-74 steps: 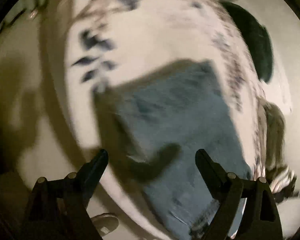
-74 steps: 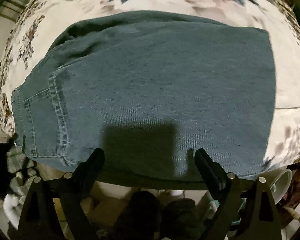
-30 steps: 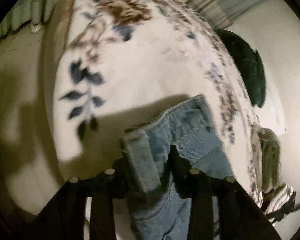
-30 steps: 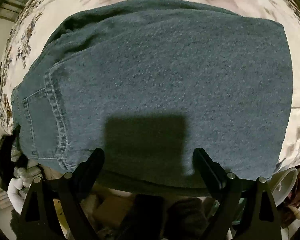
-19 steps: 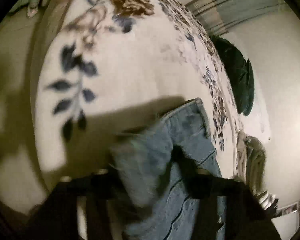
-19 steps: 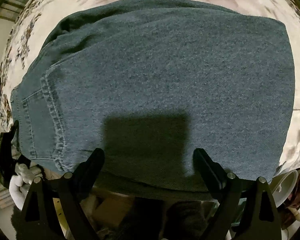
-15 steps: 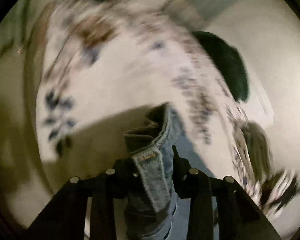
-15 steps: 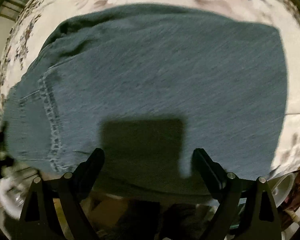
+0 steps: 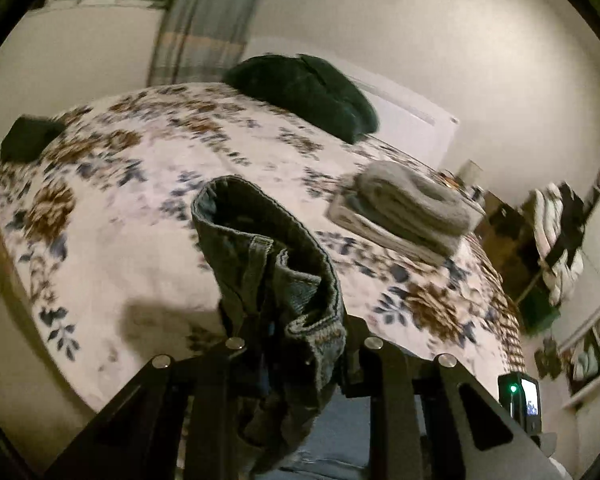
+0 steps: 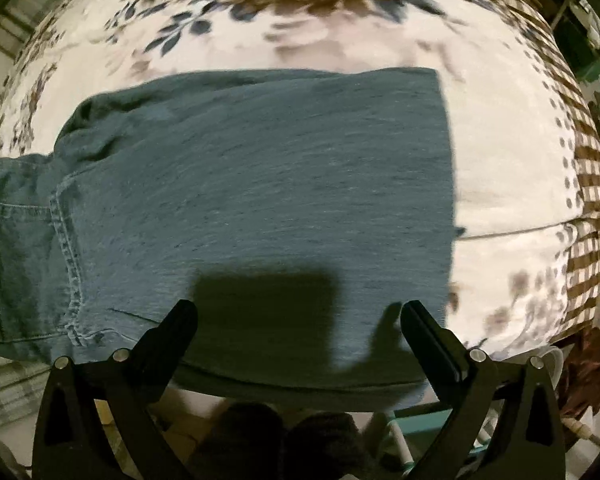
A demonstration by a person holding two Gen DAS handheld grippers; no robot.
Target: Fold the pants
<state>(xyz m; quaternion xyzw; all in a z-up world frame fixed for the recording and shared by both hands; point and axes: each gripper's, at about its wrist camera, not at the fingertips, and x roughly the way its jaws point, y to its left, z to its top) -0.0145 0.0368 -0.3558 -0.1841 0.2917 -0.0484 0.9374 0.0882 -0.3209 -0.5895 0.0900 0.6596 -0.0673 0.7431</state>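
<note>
The pants (image 10: 260,184) are matt, rough-woven blue denim on a soft floral cloth bedspread (image 10: 508,184).

bed with floral bedspread (image 9: 148,248), jeans (image 10: 260,184) spread flat near its edge, folded grey-and-white laundry stack (image 9: 404,208) further in, dark green pillow (image 9: 304,96) at far side, second dark cushion (image 9: 28,140) at far left corner
</note>
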